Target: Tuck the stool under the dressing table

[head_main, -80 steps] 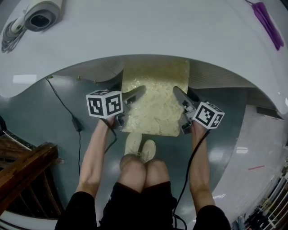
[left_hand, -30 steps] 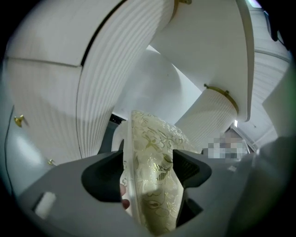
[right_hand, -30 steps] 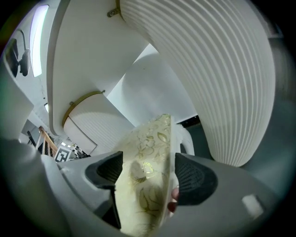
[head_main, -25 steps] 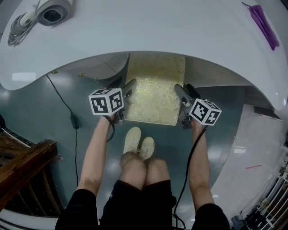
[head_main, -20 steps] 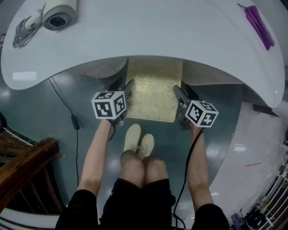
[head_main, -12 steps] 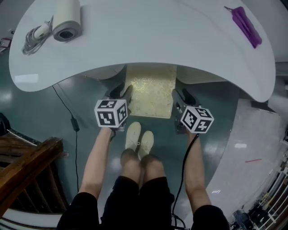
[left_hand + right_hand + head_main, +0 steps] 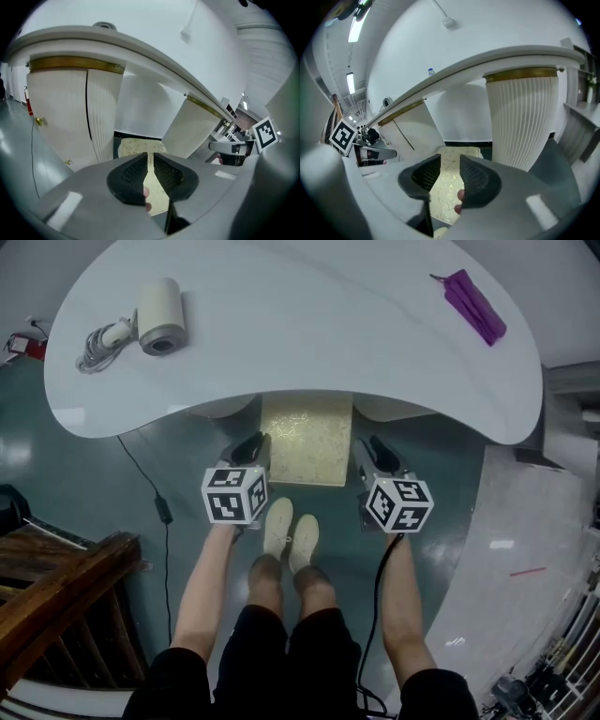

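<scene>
Grey jaws of the left gripper (image 7: 150, 159) stand all but closed, those of the right gripper (image 7: 450, 161) narrow. Both have just been closing on nothing, which suggests the push is finished and the grip released. Ahead, between the grippers, the stool (image 7: 305, 446) sits partly under the table (image 7: 309, 343), between its pedestals (image 7: 61, 112); earlier the grippers flanked its sides and more seat showed.

Head view looks down; 2 gripper views share the stool (image 7: 306, 439).

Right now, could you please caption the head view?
Cream stool sits partly under the white dressing table, the person's shoes near its outer edge.
</scene>
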